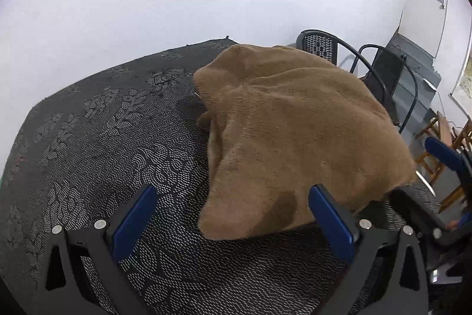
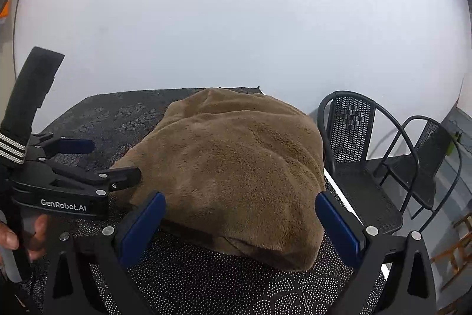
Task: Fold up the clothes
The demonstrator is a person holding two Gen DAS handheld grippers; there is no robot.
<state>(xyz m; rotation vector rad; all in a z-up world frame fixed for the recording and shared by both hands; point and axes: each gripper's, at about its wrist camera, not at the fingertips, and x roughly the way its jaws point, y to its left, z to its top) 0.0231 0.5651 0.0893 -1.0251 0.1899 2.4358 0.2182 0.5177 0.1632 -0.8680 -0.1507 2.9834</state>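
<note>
I see the brown cloth (image 1: 295,138) heaped on the black patterned table (image 1: 103,138), filling the centre and right of the left wrist frame. My left gripper (image 1: 233,205) is spread wide and empty, low in the frame at the cloth's near edge. My right gripper (image 2: 240,219) gapes wide too, its fingertips flanking the near edge of the heap. Two black chairs (image 2: 368,143) stand at the right.

A plain white wall (image 2: 236,19) rises behind two black metal mesh chairs (image 2: 362,161), with wooden furniture (image 1: 442,138) beside them.
</note>
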